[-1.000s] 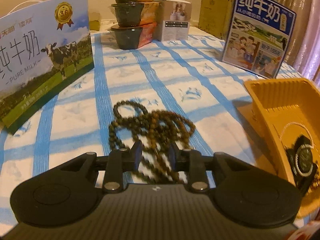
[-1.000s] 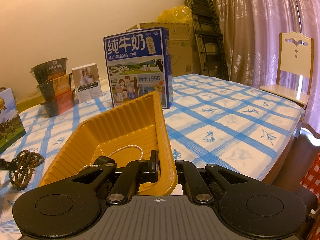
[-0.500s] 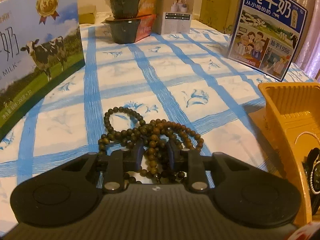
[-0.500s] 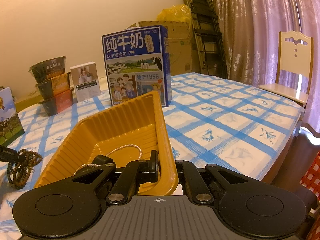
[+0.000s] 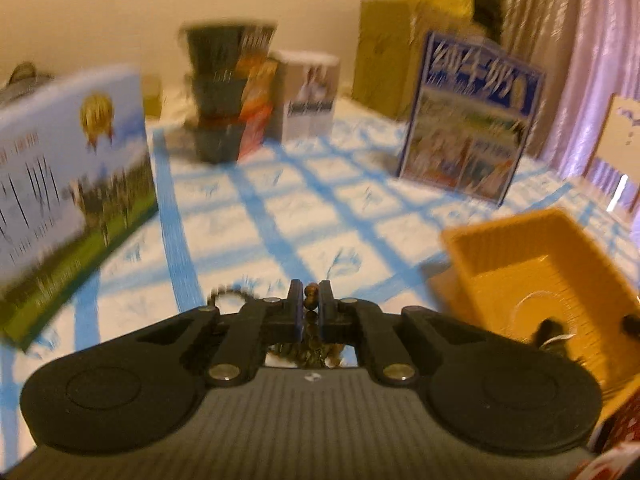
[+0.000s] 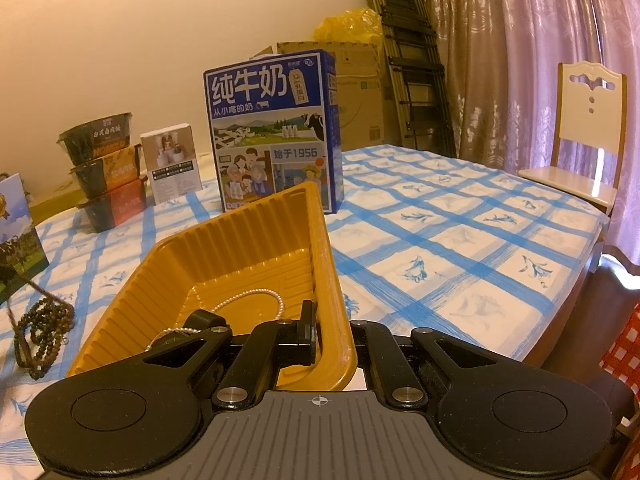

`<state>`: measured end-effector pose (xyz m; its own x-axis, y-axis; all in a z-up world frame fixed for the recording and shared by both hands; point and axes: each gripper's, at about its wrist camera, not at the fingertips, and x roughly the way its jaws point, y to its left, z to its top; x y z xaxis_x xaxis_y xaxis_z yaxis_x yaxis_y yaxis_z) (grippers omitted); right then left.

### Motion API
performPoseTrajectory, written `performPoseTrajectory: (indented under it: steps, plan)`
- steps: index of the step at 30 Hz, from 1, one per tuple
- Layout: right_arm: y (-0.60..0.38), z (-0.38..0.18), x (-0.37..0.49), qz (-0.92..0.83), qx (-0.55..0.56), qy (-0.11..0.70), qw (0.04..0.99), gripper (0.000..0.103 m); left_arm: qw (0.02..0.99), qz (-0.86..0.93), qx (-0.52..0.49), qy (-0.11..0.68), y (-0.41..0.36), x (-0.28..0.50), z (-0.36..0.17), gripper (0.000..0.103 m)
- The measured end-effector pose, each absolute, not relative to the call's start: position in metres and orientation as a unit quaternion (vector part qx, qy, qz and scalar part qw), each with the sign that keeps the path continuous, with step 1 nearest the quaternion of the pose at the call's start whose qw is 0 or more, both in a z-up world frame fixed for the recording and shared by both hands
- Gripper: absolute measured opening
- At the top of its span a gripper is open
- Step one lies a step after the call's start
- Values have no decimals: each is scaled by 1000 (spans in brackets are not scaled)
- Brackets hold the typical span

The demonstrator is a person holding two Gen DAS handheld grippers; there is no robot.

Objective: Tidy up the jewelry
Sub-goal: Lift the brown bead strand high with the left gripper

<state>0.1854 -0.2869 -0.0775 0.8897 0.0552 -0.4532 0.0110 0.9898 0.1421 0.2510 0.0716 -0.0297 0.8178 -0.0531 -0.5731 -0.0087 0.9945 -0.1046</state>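
Brown bead strand (image 5: 310,300) pinched in downward-tilted left tongs (image 5: 310,307); right tongs (image 6: 334,334) clamp yellow tray's (image 6: 240,248) rim.

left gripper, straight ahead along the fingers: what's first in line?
Likely the bare blue-checked tablecloth. The left gripper, shut on the bead necklace, points between the stacked bowls and blue milk carton; blur obscures depth.

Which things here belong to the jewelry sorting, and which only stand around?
Belong to the job:
brown bead necklace in the left claw
yellow tray held by the right claw
pearl strand

Only standing around:
blue milk carton
stacked bowls
chair
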Motion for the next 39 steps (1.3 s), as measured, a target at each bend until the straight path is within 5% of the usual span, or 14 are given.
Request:
performPoseTrajectory:
  steps: [20,39]
  plan:
    - [-282,-79,188,14,70,234,969,5,982,-51,-71,166,71,199,120,6]
    - [-279,-80,188,15,71,233,970,5,959,-199,-105,174,-3,197,131,6]
